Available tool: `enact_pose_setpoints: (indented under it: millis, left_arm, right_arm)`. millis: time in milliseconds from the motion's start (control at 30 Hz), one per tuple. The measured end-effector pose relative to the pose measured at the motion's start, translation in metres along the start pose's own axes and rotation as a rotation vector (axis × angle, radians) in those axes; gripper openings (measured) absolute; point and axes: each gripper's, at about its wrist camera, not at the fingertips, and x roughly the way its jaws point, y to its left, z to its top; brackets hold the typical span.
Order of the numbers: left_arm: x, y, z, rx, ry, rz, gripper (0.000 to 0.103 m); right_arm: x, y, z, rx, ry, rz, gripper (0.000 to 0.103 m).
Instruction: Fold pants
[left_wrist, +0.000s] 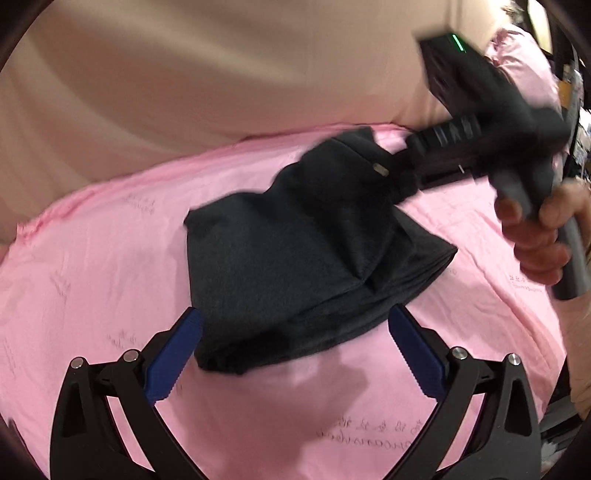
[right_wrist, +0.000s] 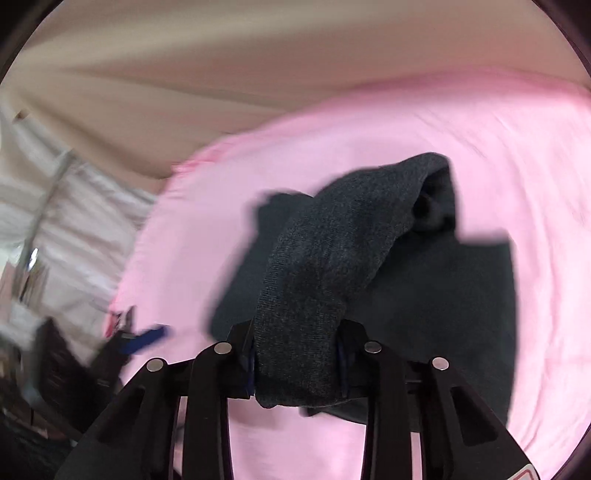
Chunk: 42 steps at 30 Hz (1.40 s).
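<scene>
Dark charcoal knit pants (left_wrist: 280, 266) lie as a folded bundle on the pink sheet (left_wrist: 92, 280). In the left wrist view my left gripper (left_wrist: 295, 343) stands wide open just above the sheet, its blue pads (left_wrist: 173, 354) on either side of the bundle's near edge and not pressing it. My right gripper (left_wrist: 391, 170) comes in from the upper right and pinches the far end of the pants, which is lifted off the bed. In the right wrist view the right gripper (right_wrist: 297, 365) is shut on a thick fold of the pants (right_wrist: 325, 266), while the rest of the garment lies flat below.
A person's hand (left_wrist: 535, 236) holds the right gripper's handle. A beige wall (left_wrist: 184, 74) runs behind the bed. A pink pillow (left_wrist: 524, 66) sits at the far right corner. White bedding (right_wrist: 55, 221) and clutter lie off the bed's left edge. The left gripper (right_wrist: 147, 341) shows blurred there.
</scene>
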Motion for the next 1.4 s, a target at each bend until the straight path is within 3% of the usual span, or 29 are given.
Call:
enact_pose_setpoints:
  millis: [167, 267, 300, 333, 367, 433, 500, 567, 600, 733, 867, 933, 967, 1033, 1100, 1233, 1300, 1367, 1400]
  left_arm:
    - [0.012, -0.002, 0.015, 0.053, -0.106, 0.084, 0.098]
    - [0.021, 0.014, 0.022, 0.003, -0.183, 0.115, 0.098]
    - [0.026, 0.021, 0.025, -0.007, -0.172, 0.119, 0.093]
    - [0.034, 0.032, 0.030, -0.035, -0.140, 0.135, 0.067]
    - [0.042, 0.044, 0.033, -0.076, -0.096, 0.125, 0.053]
    - [0.048, 0.065, 0.032, -0.160, -0.049, 0.037, 0.055]
    - [0.045, 0.072, 0.025, -0.173, -0.040, 0.000, 0.064]
    - [0.034, 0.065, 0.016, -0.126, -0.057, -0.003, 0.086]
    - [0.026, 0.058, 0.011, -0.092, -0.077, -0.006, 0.090]
    - [0.006, 0.022, 0.000, 0.038, -0.132, -0.006, 0.094]
    - [0.003, 0.016, 0.002, 0.034, -0.115, 0.024, 0.094]
    - [0.003, 0.019, 0.004, 0.002, -0.098, 0.046, 0.094]
    - [0.002, 0.022, 0.005, -0.016, -0.097, 0.053, 0.094]
    - [0.004, 0.025, 0.015, -0.029, -0.092, 0.072, 0.098]
    - [0.013, 0.017, 0.031, 0.026, -0.073, 0.069, 0.098]
    - [0.061, -0.009, 0.049, 0.207, -0.023, 0.213, 0.098]
    - [0.085, -0.005, 0.053, 0.188, 0.030, 0.190, 0.090]
    - [0.083, 0.015, 0.057, 0.083, 0.052, 0.077, 0.058]
    - [0.070, 0.033, 0.058, 0.019, 0.032, 0.055, 0.054]
  right_arm:
    - [0.037, 0.087, 0.040, -0.165, 0.133, 0.061, 0.030]
    - [0.048, 0.094, 0.056, -0.149, 0.174, 0.065, 0.033]
    - [0.047, 0.086, 0.060, -0.120, 0.187, 0.065, 0.035]
    - [0.049, 0.084, 0.061, -0.100, 0.191, 0.058, 0.037]
    - [0.045, 0.077, 0.061, -0.101, 0.184, 0.036, 0.045]
    - [0.022, 0.064, 0.053, -0.126, 0.114, -0.040, 0.053]
    - [-0.001, 0.046, 0.039, -0.146, 0.064, -0.093, 0.065]
    - [-0.021, 0.014, 0.014, -0.129, 0.026, -0.154, 0.072]
    - [-0.025, -0.004, 0.002, -0.110, 0.021, -0.173, 0.073]
    - [-0.013, -0.079, -0.035, 0.065, 0.063, -0.097, 0.074]
    - [0.025, -0.110, -0.047, 0.151, 0.101, 0.037, 0.074]
    - [0.040, -0.112, -0.049, 0.170, 0.076, 0.097, 0.062]
    - [0.044, -0.113, -0.048, 0.174, 0.083, 0.117, 0.034]
    - [0.038, -0.108, -0.047, 0.157, 0.041, 0.110, 0.026]
    - [0.025, -0.106, -0.047, 0.165, 0.007, 0.170, 0.015]
    - [0.005, -0.091, -0.037, 0.148, -0.040, 0.160, 0.012]
    - [0.004, -0.075, -0.026, 0.124, -0.043, 0.120, 0.012]
    - [0.006, -0.051, -0.004, 0.087, -0.035, 0.124, 0.012]
    - [0.009, -0.033, 0.009, 0.058, -0.034, 0.134, 0.012]
